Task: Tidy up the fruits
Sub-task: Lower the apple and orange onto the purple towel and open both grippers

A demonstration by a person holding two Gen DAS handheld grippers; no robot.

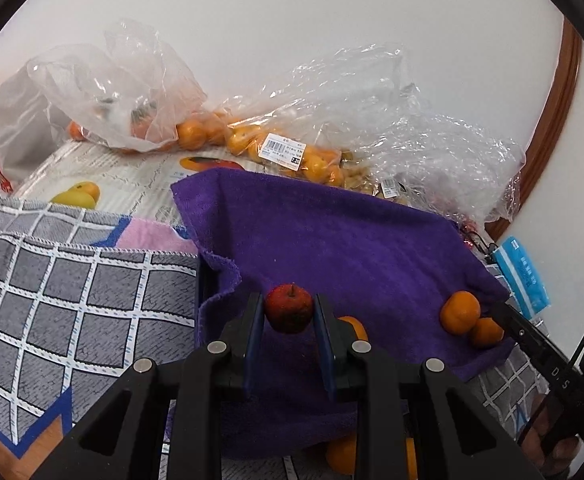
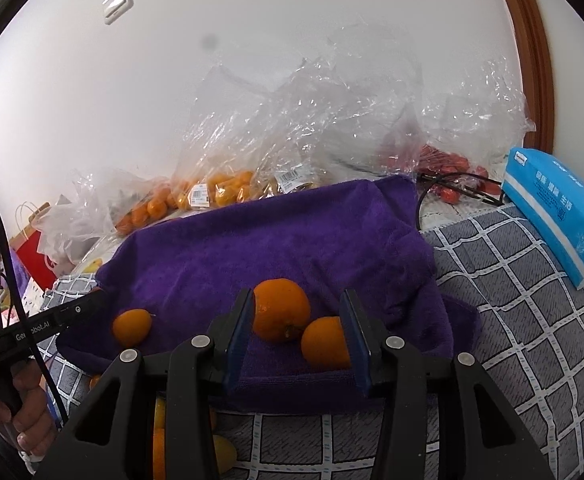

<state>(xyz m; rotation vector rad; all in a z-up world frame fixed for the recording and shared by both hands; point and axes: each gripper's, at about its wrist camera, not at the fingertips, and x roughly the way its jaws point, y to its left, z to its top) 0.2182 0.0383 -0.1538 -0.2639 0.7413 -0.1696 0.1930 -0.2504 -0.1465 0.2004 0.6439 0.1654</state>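
Observation:
My left gripper (image 1: 288, 312) is shut on a small red apple (image 1: 288, 307) and holds it above the purple towel (image 1: 331, 240). Two oranges (image 1: 460, 312) lie together at the towel's right edge, and another orange (image 1: 353, 326) sits behind the left gripper's right finger. My right gripper (image 2: 297, 322) is open over the purple towel (image 2: 272, 240), with a large orange (image 2: 280, 309) and a smaller orange (image 2: 323, 342) between its fingers. A third orange (image 2: 132, 326) lies to the left on the towel.
Clear plastic bags of oranges (image 1: 284, 148) and a bag of red fruit (image 2: 443, 164) lie along the white wall behind the towel. A grey checked cloth (image 1: 72, 292) covers the surface. A blue tissue pack (image 2: 559, 212) lies at the right. More oranges (image 1: 343, 454) sit below the towel's near edge.

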